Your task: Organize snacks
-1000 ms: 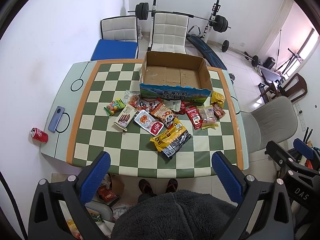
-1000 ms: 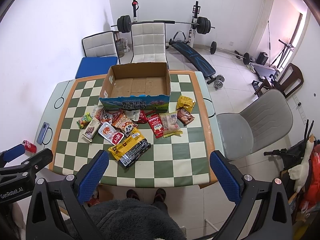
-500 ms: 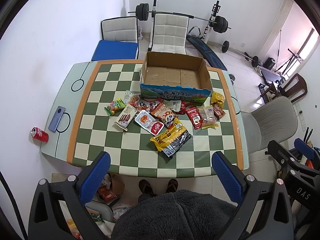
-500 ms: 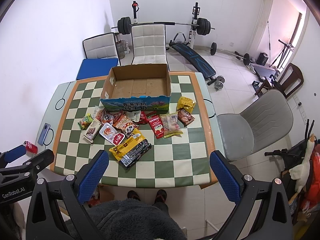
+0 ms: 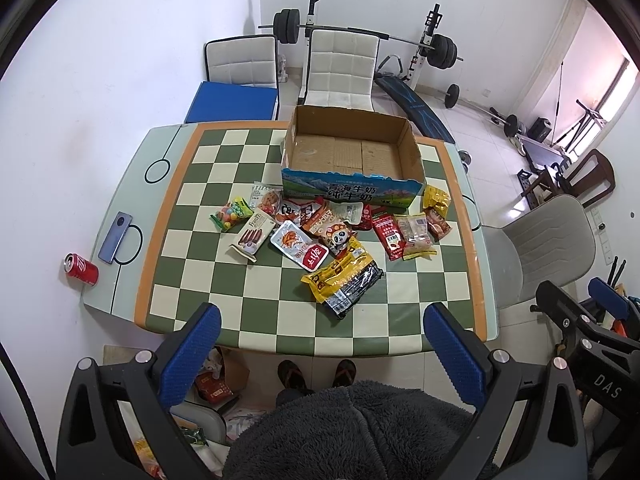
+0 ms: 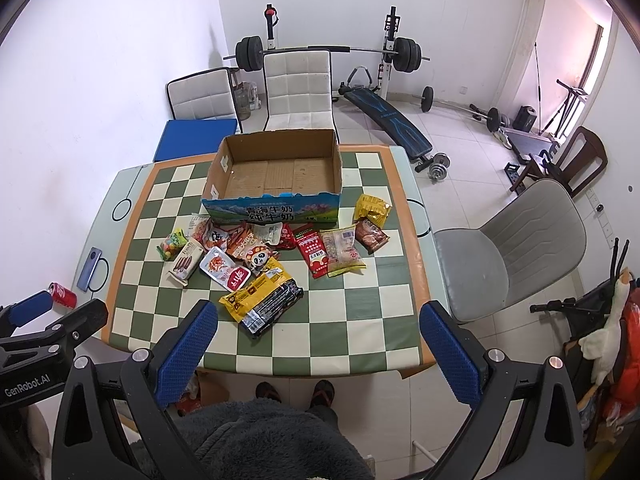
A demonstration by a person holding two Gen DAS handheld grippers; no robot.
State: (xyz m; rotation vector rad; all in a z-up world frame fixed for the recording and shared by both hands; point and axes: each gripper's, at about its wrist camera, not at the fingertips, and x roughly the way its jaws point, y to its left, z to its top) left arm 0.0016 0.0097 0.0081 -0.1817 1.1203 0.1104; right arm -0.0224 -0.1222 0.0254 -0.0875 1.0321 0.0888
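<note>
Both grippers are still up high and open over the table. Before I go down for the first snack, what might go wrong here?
1. The snack packets overlap in a tight pile against the cardboard box, so a grab may drag a neighbour along.
2. The large yellow-and-black bag is wide and floppy; the left gripper might pinch only film and let it sag or slip.
3. The red can sits near the table edge; a low sweep could knock it off.

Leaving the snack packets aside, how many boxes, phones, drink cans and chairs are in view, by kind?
Open cardboard box: 1
Blue phone: 1
Red drink can: 1
White padded chairs: 2
Grey chair: 1
Brown wooden chair: 1
Total: 7
</note>
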